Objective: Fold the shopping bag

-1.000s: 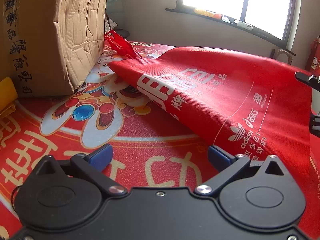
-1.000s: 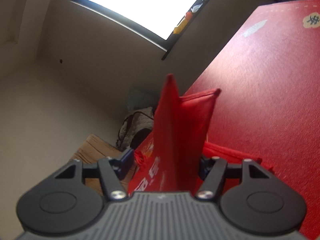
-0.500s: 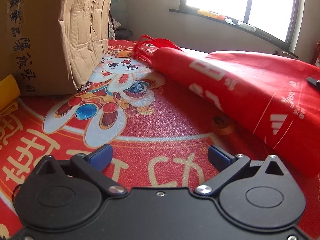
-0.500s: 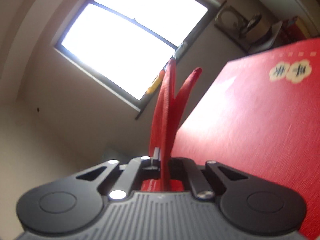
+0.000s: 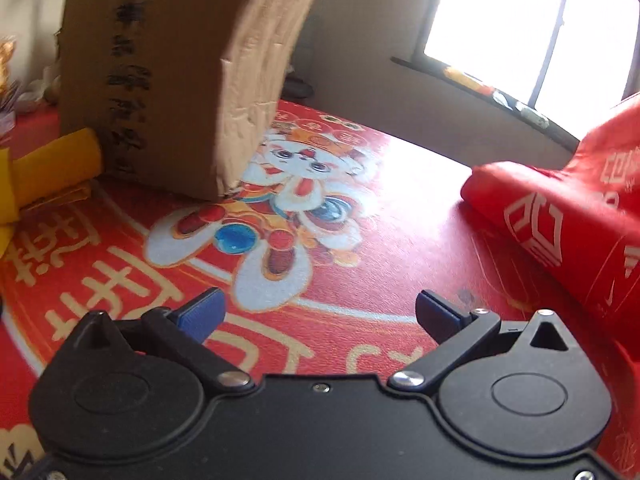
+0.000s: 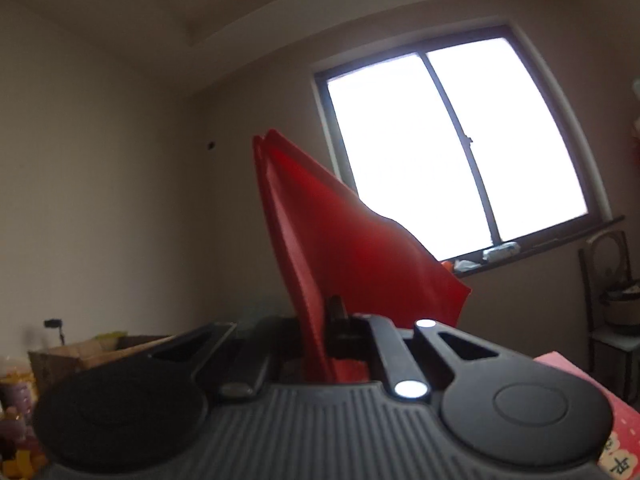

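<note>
Hanging up in the air, a corner of the red shopping bag (image 6: 352, 256) sticks out past the right gripper (image 6: 326, 344). The jaws of this gripper are squeezed almost together, and the thin red cloth is pinched between them. The cloth stands up in a pointy shape in front of the bright window (image 6: 452, 152). The gripper points a little upward at the wall and the window.

In the left wrist view, the rest of the bag (image 5: 576, 216) shows at the right side. Its lower part lies on the red mat (image 5: 400, 216), and its top part lifts up toward the right edge of the picture. White letters and logos are printed on it. Its rounded left edge sits on the mat, well apart from the cardboard box (image 5: 180, 68).

The box stands at the far left on the mat, next to a yellow cloth (image 5: 44, 172). Between the box and the bag there is a wide bare stretch of mat with a cartoon rabbit (image 5: 280, 208) on it.

The left gripper (image 5: 318, 312) hovers over that bare stretch. Its blue fingers (image 5: 202, 312) stand wide apart and hold nothing. The bag is off to its right, not touching it.
</note>
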Tool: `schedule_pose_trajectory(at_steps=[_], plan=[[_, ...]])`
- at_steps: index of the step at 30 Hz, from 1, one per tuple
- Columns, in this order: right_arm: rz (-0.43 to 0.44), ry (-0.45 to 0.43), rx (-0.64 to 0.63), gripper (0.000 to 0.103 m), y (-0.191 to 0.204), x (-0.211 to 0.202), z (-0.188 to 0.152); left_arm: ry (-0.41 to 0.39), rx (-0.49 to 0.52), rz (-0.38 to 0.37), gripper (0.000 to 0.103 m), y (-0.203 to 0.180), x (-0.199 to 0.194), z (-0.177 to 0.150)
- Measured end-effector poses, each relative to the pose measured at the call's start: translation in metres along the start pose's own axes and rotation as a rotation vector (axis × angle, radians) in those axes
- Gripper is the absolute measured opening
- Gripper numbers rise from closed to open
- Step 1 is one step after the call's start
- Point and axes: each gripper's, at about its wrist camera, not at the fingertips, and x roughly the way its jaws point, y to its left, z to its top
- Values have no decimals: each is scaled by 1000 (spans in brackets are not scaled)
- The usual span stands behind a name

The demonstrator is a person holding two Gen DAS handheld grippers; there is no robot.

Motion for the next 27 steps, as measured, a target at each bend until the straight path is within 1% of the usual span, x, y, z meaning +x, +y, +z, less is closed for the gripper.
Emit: schedule_pose_trajectory(at_steps=[2,5,9,11,12,13,15,18,20,22,24,26,27], plan=[[124,108,-76,7,35,16,-10,-29,-47,46,102,17,-16,8],[310,285,-194,7,93,32,-43,-98,-78,141,103,42,-43,17],[549,484,-248,9,160,25,-101,-167,-101,235,102,65,-71,23],[630,557,-248,11,180,20,-124,-195,-112,280,102,76,-84,26],[641,589,-246,20,187,18,-132,-200,-115,289,102,79,-87,27],[643,621,-241,41,192,16,-138,-201,-116,291,103,80,-89,29],[636,683,-235,63,197,14,-144,-199,-109,280,103,80,-92,32],[635,668,-180,65,175,-3,-137,-178,-57,255,103,65,-86,30],[600,639,-121,72,147,-12,-122,-143,-19,225,103,53,-78,25],[519,588,-53,83,111,-24,-103,-97,12,181,103,41,-67,18],[410,550,14,85,80,-30,-86,-66,31,140,102,28,-62,15],[291,525,91,86,43,-41,-71,-62,45,113,103,19,-61,12],[254,513,123,86,28,-47,-66,-63,58,97,103,13,-61,10]])
